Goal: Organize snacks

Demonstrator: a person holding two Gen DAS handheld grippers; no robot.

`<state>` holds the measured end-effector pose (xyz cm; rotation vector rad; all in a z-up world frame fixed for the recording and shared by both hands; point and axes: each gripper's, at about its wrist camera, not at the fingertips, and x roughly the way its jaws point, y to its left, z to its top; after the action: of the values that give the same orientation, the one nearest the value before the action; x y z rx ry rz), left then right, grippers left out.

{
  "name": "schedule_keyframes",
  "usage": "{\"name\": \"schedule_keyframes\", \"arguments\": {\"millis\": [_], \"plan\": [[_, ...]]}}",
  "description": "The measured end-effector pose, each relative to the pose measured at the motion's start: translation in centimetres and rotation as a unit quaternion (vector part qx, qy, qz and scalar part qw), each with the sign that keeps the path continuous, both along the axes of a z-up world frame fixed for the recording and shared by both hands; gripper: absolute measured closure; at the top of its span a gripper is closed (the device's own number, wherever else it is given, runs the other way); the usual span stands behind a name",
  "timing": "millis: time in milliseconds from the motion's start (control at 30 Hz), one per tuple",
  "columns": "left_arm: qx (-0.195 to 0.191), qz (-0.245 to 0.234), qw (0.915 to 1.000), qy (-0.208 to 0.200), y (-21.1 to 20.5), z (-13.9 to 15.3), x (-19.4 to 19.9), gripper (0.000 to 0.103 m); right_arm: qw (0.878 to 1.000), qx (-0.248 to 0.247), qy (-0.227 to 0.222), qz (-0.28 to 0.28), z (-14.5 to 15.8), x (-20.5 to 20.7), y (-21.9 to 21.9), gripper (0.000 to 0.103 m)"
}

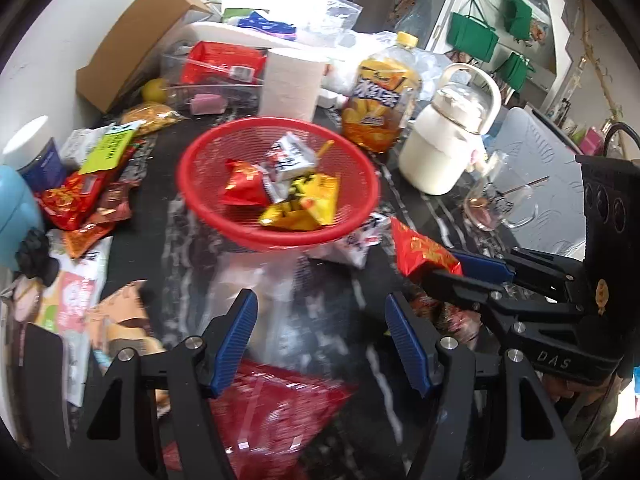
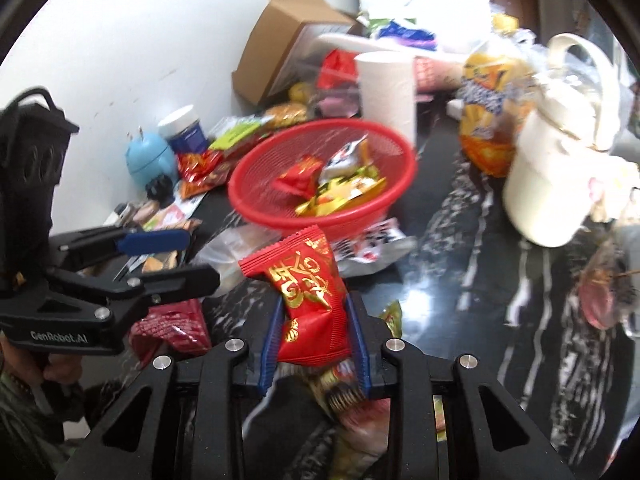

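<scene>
- Snack packet, red with gold lettering [image 2: 310,300]: your right hand-held gripper [image 2: 316,332] has it clamped between the blue pads, clear of the counter [image 2: 432,280]. The packet stands upright, its crimped top edge pointing toward the red basket [image 2: 320,216].
- Your left hand-held gripper [image 1: 320,336] stands about half open with nothing between its fingers (only the dark marbled counter and a clear plastic bag show in the gap).
- The red basket sits near the middle of the counter. It holds several packets: a red one [image 1: 244,186], a white one [image 1: 288,158] and a yellow one [image 1: 306,204].
- A white-and-black packet [image 2: 368,246] lies on the counter just beside the basket's near rim.
- Behind the basket stand a white paper roll [image 1: 290,84], an orange-labelled bottle [image 1: 380,100] and a cream kettle [image 1: 444,140].
- More loose packets [image 1: 80,196] lie along the wall side of the counter, next to a blue round object [image 2: 150,158].
</scene>
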<state>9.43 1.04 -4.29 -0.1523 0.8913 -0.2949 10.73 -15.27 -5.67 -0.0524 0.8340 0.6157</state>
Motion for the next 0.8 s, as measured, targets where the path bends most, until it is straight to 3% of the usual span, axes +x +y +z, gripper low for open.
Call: {"name": "schedule_keyframes", "arguments": {"millis": [300,600,800], "plan": [[0.019,-0.013,0.9996,-0.018,-3.6,-0.7,2.3,0.038,0.999,0.004,-0.002,-0.049,-0.2,2.0,-4.1,0.072],[0.035,-0.029,0.9989,0.014,-5.7,-3.1,5.3,0.038,0.998,0.042,0.023,-0.051,-2.3,4.0,-6.2,0.072],[0.040,-0.028,0.9985,0.022,-6.4,-3.9,7.1,0.038,0.997,0.036,0.039,-0.064,-3.6,4.3,-6.8,0.072]]}}
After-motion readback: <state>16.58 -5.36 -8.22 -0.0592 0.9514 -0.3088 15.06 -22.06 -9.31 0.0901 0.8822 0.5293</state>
